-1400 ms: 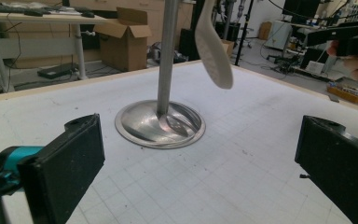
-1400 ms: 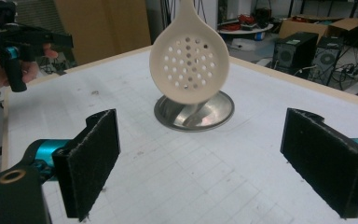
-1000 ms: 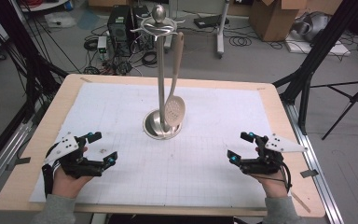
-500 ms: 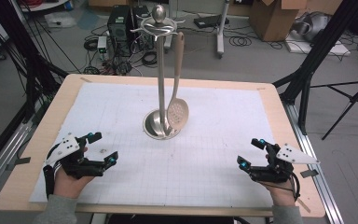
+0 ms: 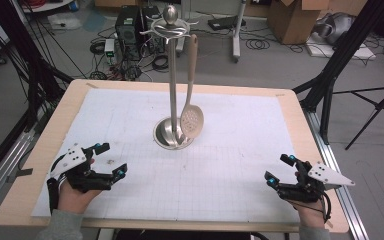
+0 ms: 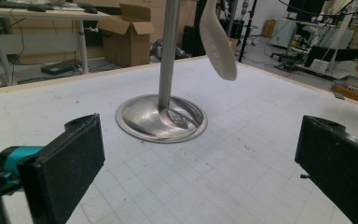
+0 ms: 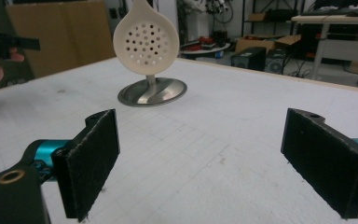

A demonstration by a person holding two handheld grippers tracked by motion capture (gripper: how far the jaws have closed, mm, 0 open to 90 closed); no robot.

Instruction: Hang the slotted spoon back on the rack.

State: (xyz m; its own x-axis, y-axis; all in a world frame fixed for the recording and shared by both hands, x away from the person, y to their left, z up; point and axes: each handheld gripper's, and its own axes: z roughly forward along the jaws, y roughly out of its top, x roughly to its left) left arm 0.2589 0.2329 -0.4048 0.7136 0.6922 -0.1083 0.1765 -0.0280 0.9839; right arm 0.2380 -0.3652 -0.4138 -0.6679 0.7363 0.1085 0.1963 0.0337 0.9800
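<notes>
From above, the slotted spoon hangs upright, bowl down, from the metal stand at mid-table; the right gripper view shows its perforated face; left gripper and right gripper gape, released, apart

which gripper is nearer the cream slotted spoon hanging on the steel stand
Left, narrowly. The left gripper sits toward the table's front-left of the cream slotted spoon; the right gripper sits farther off, near the front-right corner.
</notes>
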